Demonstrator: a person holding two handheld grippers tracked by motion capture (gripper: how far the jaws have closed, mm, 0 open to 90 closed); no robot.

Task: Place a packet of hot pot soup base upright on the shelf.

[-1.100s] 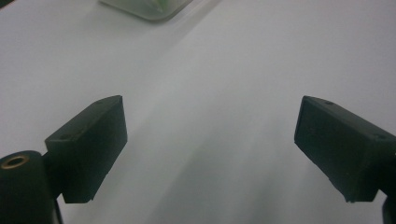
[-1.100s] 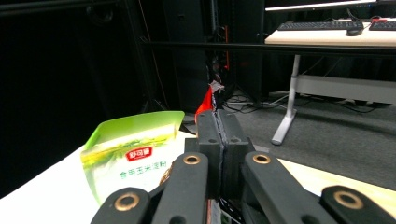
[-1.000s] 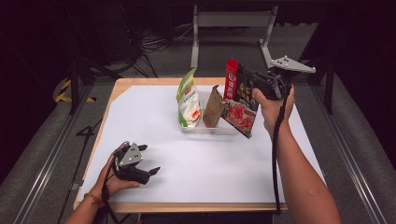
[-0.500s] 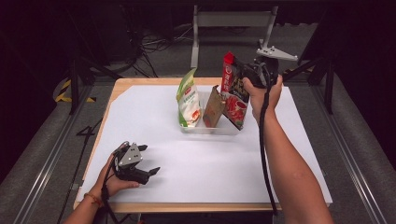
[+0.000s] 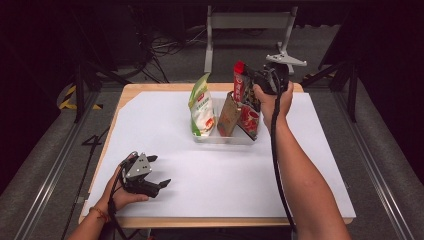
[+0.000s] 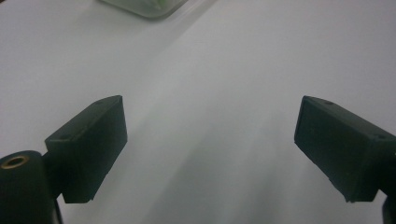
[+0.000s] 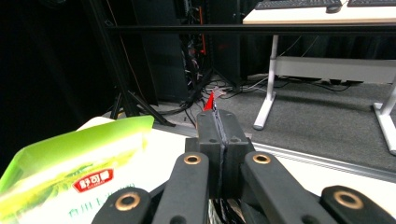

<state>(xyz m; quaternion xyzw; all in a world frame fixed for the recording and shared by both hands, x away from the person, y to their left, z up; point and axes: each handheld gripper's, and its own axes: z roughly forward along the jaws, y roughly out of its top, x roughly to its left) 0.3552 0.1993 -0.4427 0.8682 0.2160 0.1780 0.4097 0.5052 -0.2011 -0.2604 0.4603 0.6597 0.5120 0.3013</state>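
My right gripper (image 5: 256, 80) is at the back of the table, shut on a tall red packet (image 5: 239, 82) that stands upright over the clear tray (image 5: 225, 139). In the right gripper view the jaws (image 7: 217, 122) are pressed together with the packet's red edge (image 7: 209, 101) showing between their tips. In the tray stand a green and white pouch (image 5: 201, 107), a brown packet (image 5: 229, 118) and a red and dark packet (image 5: 250, 121). My left gripper (image 5: 160, 171) rests on the white table near the front left, open, with nothing between its fingers (image 6: 88, 140).
The white table top (image 5: 310, 150) is edged by a wooden border. A grey stand (image 5: 247, 22) and cables lie on the floor behind the table. The green pouch (image 7: 79, 172) sits close on the left in the right gripper view. A corner of the tray (image 6: 144, 7) appears in the left gripper view.
My right hand has carried the red packet to the left, closer over the tray. The left gripper has stayed where it was.
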